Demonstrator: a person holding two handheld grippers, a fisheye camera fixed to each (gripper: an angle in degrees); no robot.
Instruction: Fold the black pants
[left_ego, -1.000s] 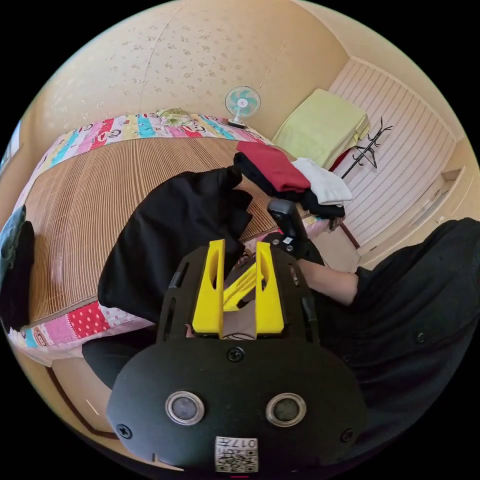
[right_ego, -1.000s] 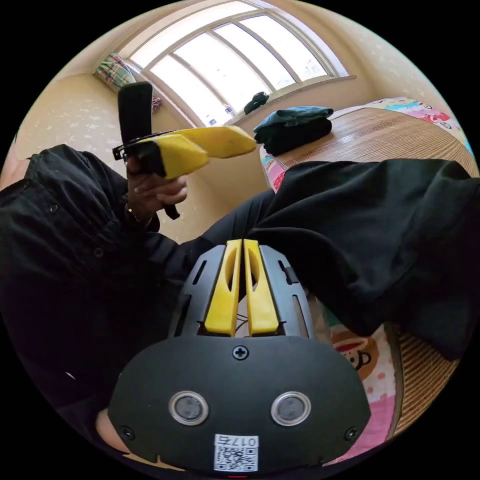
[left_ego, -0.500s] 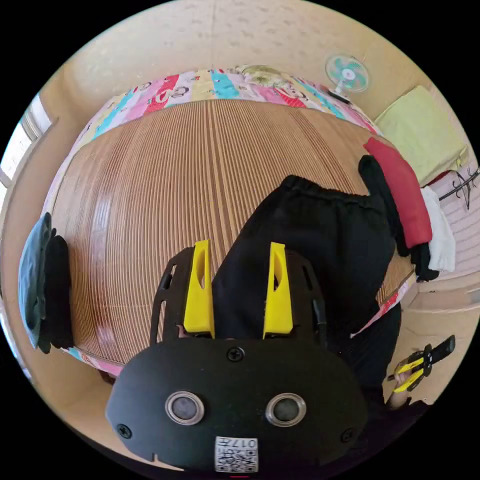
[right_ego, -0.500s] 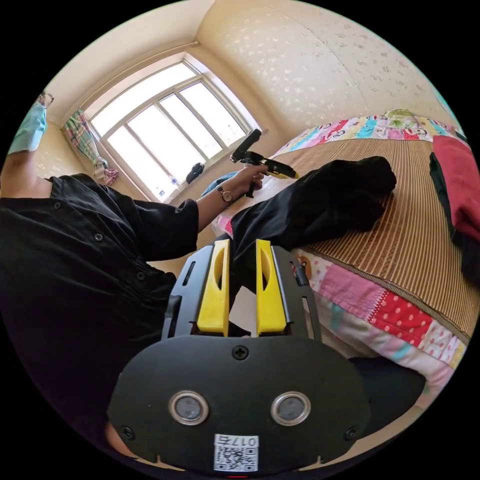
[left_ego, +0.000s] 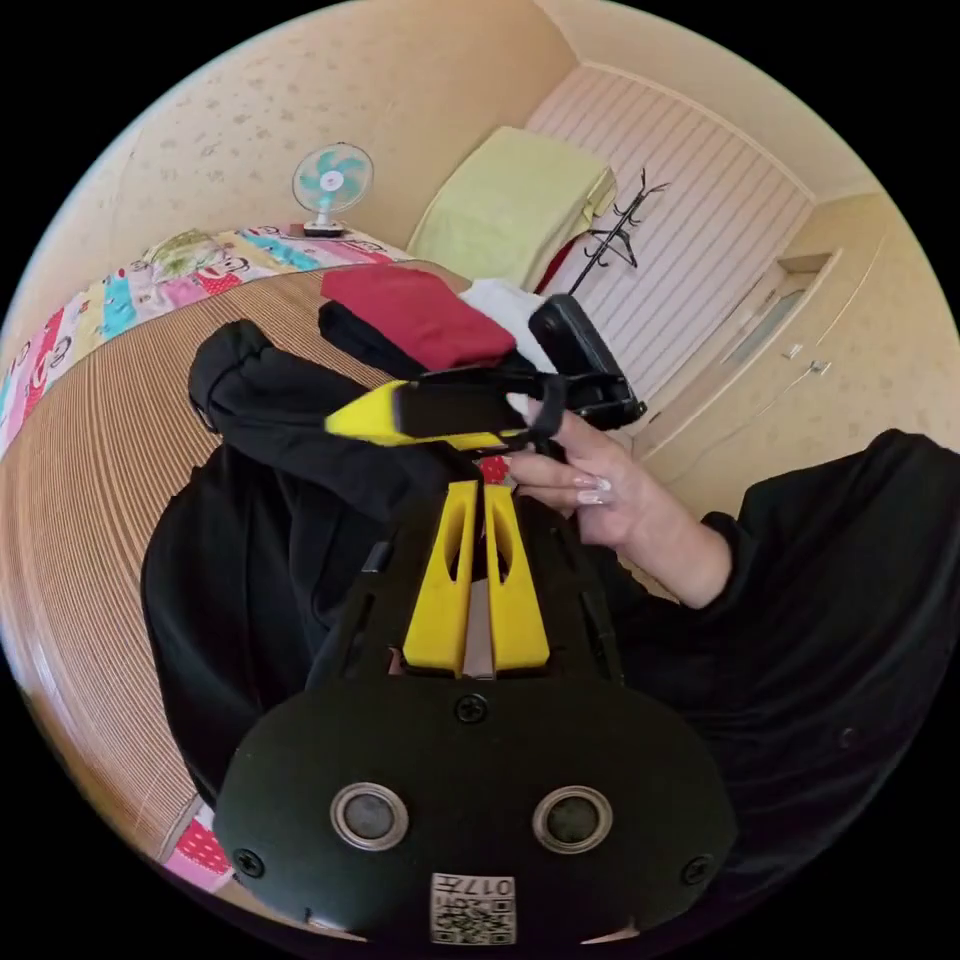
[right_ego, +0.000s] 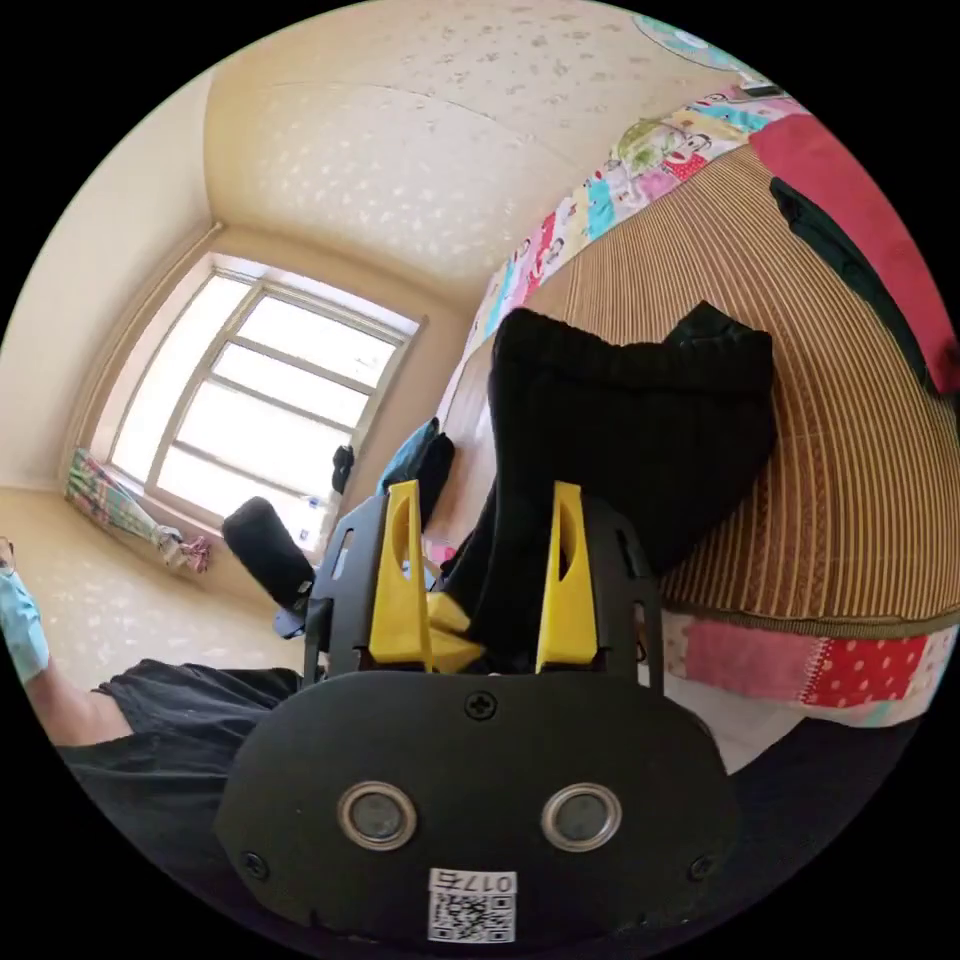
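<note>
- Bed with a woven bamboo mat (left_ego: 60, 520), bordered by a patchwork quilt (right_ego: 800, 665); the mat spans much of both views.
- Black pants (right_ego: 620, 430): lying on the mat near the bed's edge, bunched, with a ribbed waistband (right_ego: 640, 355) uppermost in the right gripper view and a part draping over the bed's edge toward the grippers.
- Person in a dark buttoned shirt (left_ego: 830, 640), standing beside the bed.
- Stack of folded clothes, red on top (left_ego: 420, 315), on the mat beyond the pants; a second, dark pile (right_ego: 420, 465) lies near the window (right_ego: 250, 390).
- Left gripper (left_ego: 478, 495): yellow jaws nearly pressed together, tips at a fold of the black pants; whether cloth is pinched between them cannot be told.
- Right gripper (right_ego: 482, 520): jaws spread apart, a hanging fold of the pants standing between them. In the left gripper view it lies crosswise (left_ego: 340, 424), held in a hand (left_ego: 590, 490), its yellow tip against the pants.
- Small desk fan (left_ego: 332, 182) by the wall; coat rack (left_ego: 618, 212) beside a yellow-green cloth (left_ego: 510, 200).
</note>
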